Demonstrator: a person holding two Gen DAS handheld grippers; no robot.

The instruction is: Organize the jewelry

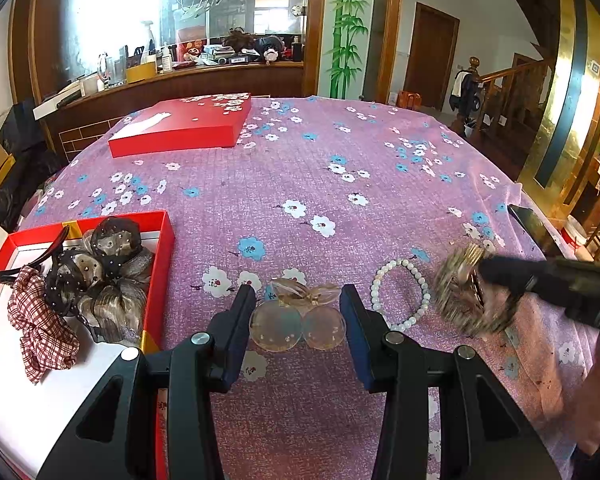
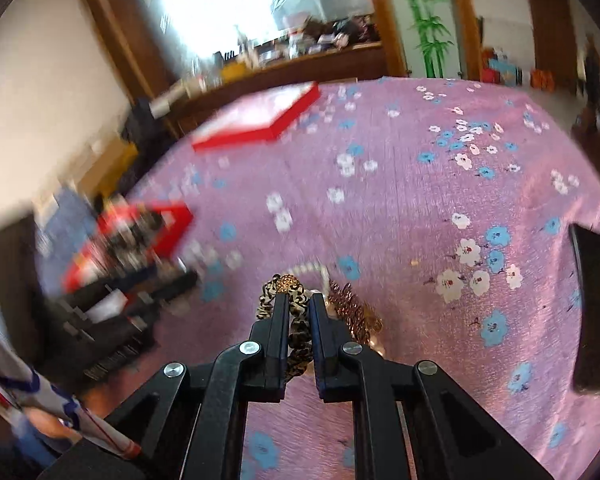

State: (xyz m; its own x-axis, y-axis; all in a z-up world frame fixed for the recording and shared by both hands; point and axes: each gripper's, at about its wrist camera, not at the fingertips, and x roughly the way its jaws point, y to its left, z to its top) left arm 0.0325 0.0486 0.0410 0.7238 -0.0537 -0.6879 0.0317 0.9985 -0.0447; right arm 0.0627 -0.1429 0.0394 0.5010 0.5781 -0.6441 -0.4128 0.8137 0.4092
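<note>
A pink floral tablecloth (image 1: 340, 208) covers the table – white and blue blossoms all over. A black phone (image 2: 594, 312) lies at its right edge. Beyond: a cluttered wooden counter (image 1: 204, 76), painted bamboo (image 1: 346, 28) (green, on the wall) and a wooden staircase (image 1: 512, 92).

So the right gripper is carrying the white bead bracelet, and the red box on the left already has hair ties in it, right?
Not quite: the right gripper is shut on a leopard-print band, as the right wrist view shows. The bead bracelet lies on the cloth. The red box does hold hair ties.
</note>
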